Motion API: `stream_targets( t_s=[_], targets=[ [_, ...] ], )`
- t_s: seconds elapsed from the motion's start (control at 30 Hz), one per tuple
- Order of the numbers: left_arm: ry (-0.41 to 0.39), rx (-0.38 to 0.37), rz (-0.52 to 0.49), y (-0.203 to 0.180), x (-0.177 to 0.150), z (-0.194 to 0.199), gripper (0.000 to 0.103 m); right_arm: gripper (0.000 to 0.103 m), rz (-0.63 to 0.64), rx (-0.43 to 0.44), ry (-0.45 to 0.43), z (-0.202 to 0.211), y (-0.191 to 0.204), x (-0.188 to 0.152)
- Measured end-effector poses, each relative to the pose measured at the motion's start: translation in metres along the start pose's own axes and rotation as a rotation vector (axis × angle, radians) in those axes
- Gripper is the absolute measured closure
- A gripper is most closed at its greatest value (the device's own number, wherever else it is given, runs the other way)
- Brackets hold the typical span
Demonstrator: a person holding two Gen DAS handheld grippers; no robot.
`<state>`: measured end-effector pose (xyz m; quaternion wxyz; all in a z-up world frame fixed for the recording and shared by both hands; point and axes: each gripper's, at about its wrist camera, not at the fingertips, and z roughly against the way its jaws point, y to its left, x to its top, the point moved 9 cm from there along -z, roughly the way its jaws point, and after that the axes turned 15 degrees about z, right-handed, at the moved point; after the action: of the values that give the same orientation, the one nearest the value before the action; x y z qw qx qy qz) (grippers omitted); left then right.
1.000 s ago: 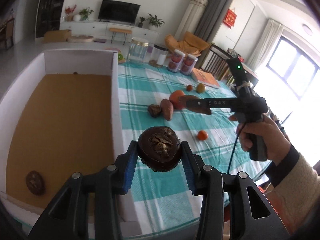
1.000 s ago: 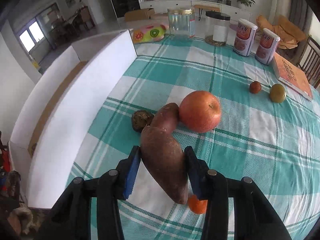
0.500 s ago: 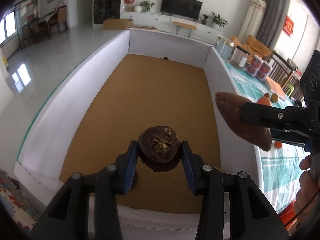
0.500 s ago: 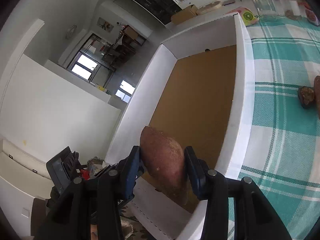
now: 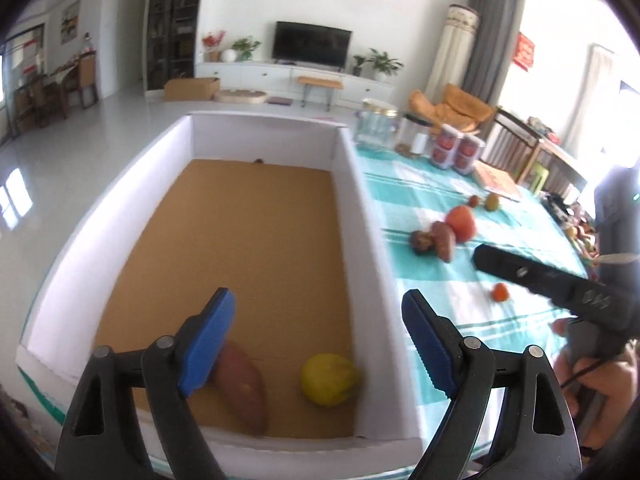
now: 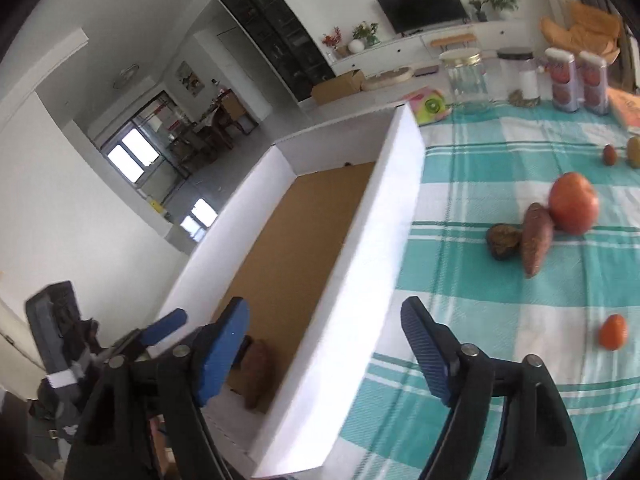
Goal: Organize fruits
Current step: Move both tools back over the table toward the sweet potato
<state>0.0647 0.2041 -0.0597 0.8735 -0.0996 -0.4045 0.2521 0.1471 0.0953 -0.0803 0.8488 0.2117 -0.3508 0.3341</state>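
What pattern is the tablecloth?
Teal and white checks on the tablecloth, clearest in the right wrist view.

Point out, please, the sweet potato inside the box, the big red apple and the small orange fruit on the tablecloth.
sweet potato (image 5: 242,388), left wrist view, mid body.
big red apple (image 6: 574,203), right wrist view, front face.
small orange fruit (image 6: 613,332), right wrist view, centre.

You could read nothing: the red wall hanging (image 5: 527,51) at two o'clock and the canisters' (image 6: 578,80) labels were too blurred.
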Motion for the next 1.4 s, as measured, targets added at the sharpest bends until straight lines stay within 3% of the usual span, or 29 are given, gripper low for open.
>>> stream_targets(
  t_s=[0.1, 0.17, 0.23, 0.33, 0.43, 0.53, 0.7, 0.9, 1.4],
  targets=[
    [0.066, -0.173, -0.087, -0.066, -0.028, -0.004, 0.007, 0.005, -0.008, -0.324, 0.011, 0.024, -0.065, -0.056],
    [0.144, -0.255, -0.137, -0.106, -0.054, -0.021, 0.007, 0.005, -0.075, -0.462, 0.062, 0.035, -0.114, -0.095],
    [0.211, -0.285, -0.163, -0.135, -0.077, -0.046, 0.007, 0.005, -0.160, -0.552, 0.095, 0.043, -0.149, -0.128],
    [0.215, -0.234, -0.201, -0.158, -0.099, -0.088, 0.007, 0.005, -0.353, -0.598, 0.080, 0.071, -0.192, -0.151],
    [0.182, -0.123, -0.271, -0.163, -0.112, -0.122, 0.007, 0.005, -0.401, -0.690, 0.041, 0.093, -0.211, -0.155],
    [0.159, -0.038, -0.328, -0.157, -0.117, -0.143, 0.007, 0.005, -0.424, -0.721, 0.063, 0.100, -0.218, -0.174],
    [0.153, 0.044, -0.374, -0.144, -0.122, -0.167, 0.008, 0.005, -0.400, -0.732, 0.105, 0.091, -0.218, -0.177],
    [0.214, 0.025, -0.291, -0.133, -0.120, -0.176, 0.005, 0.005, -0.436, -0.702, 0.160, 0.078, -0.224, -0.189],
    [0.218, 0.038, -0.305, -0.136, -0.124, -0.178, 0.002, 0.000, -0.409, -0.719, 0.210, 0.070, -0.225, -0.191]
  ],
)
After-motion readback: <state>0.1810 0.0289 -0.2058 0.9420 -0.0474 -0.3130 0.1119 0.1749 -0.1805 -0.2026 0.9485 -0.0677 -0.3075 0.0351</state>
